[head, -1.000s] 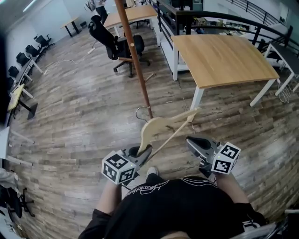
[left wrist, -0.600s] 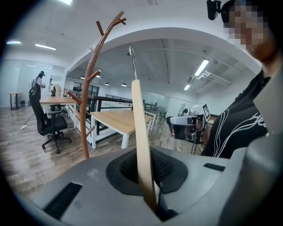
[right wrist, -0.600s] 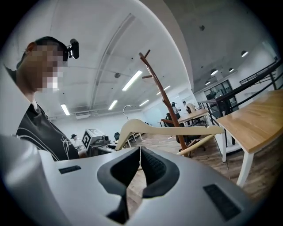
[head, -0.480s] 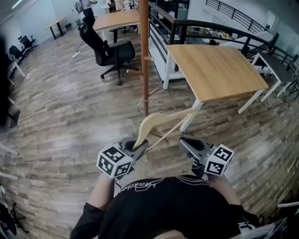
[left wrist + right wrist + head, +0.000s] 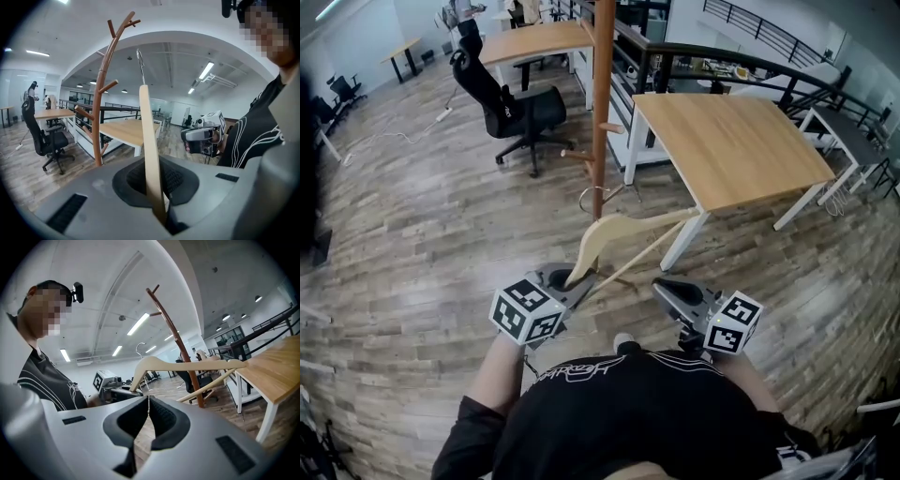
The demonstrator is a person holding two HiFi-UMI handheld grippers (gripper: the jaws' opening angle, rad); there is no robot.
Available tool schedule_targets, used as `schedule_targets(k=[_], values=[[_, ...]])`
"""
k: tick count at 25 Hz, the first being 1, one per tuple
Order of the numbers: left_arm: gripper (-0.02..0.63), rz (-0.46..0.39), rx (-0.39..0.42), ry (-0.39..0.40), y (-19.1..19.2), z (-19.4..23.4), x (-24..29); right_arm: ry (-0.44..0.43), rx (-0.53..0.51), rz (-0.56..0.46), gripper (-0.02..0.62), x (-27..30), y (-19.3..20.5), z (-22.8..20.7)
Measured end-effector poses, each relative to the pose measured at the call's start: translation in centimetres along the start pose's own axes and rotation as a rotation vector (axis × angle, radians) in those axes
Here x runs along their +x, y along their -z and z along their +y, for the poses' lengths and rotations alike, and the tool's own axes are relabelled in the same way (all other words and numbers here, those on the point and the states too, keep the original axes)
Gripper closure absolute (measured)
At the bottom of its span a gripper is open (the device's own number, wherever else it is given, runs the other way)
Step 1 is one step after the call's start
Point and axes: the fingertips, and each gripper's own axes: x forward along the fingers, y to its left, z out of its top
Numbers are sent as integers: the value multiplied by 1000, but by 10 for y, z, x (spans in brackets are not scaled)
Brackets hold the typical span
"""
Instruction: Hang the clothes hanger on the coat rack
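A pale wooden hanger (image 5: 623, 234) with a thin metal hook (image 5: 139, 61) is clamped at one end by my left gripper (image 5: 572, 281), which is shut on it. Seen from the left gripper view, the hanger (image 5: 149, 154) rises edge-on out of the shut gripper (image 5: 157, 201). The brown coat rack (image 5: 601, 112), a tall pole with short branch pegs, stands just beyond the hanger. My right gripper (image 5: 670, 295) is to the right of the hanger, shut and empty (image 5: 147, 401). From its view the hanger (image 5: 187, 365) hangs in front of the coat rack (image 5: 176, 338).
A wooden table (image 5: 731, 141) with white legs stands right of the rack. A black office chair (image 5: 511, 112) is to its left, with another table (image 5: 534, 42) behind. A dark railing (image 5: 750, 61) runs at the back. Wood floor (image 5: 422, 244) lies around.
Both grippers and the hanger have come closer to the coat rack, whose pole now stands nearer and more upright in the head view. The grip on the hanger is unchanged.
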Motion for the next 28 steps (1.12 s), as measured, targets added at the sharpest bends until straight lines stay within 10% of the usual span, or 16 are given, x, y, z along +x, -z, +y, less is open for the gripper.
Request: schedule_targets(k=[28], values=[[600,84,-2,-88,-58,133,75,-54,90,-27,554,44,-46,-141]])
